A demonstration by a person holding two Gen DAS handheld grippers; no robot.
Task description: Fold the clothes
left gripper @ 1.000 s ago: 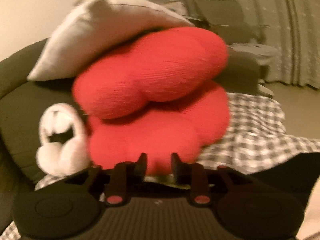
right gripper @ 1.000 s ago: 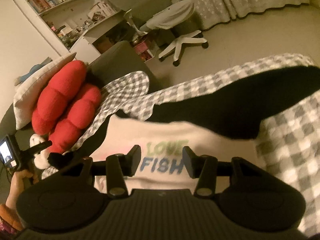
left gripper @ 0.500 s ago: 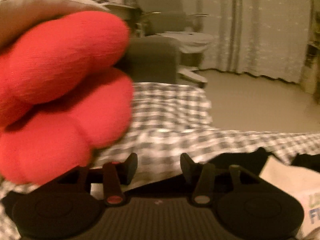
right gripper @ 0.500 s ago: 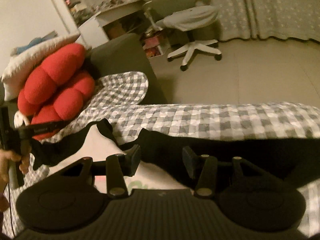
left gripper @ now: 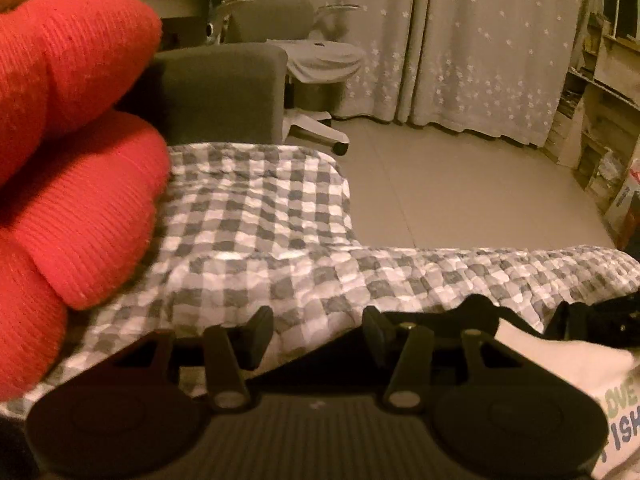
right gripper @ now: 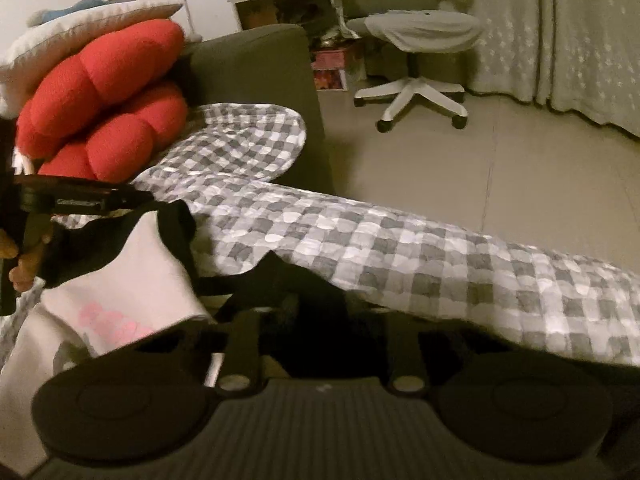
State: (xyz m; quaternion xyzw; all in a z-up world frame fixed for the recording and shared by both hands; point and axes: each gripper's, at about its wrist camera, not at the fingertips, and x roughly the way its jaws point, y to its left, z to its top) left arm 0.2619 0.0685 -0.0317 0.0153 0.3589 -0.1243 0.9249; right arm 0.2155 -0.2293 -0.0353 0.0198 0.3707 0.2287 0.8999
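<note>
White-and-black shirt [right gripper: 132, 276] with a pink print lies on the checked quilt [right gripper: 400, 248], partly bunched, black trim turned up. A second back my right gripper [right gripper: 320, 312] looked down on the "LOVE FISH" lettering; now it sits low at the black edge, jaws close around dark cloth, but I can't tell if they actually pinch it, too dark. My left gripper [left gripper: 316, 330] has swung off the red cushion [left gripper: 76, 140] and now faces along the quilt, jaws apart with only quilt between them, black hem just under the right finger. The shirt's lettered corner [left gripper: 616, 412] shows at the left view's right edge. Left hand [right gripper: 24, 264] is visible beside the shirt. Judgement: both tools have come to the shirt's far edge, lining up for a fold; how many folds are already in, I can't say.
</note>
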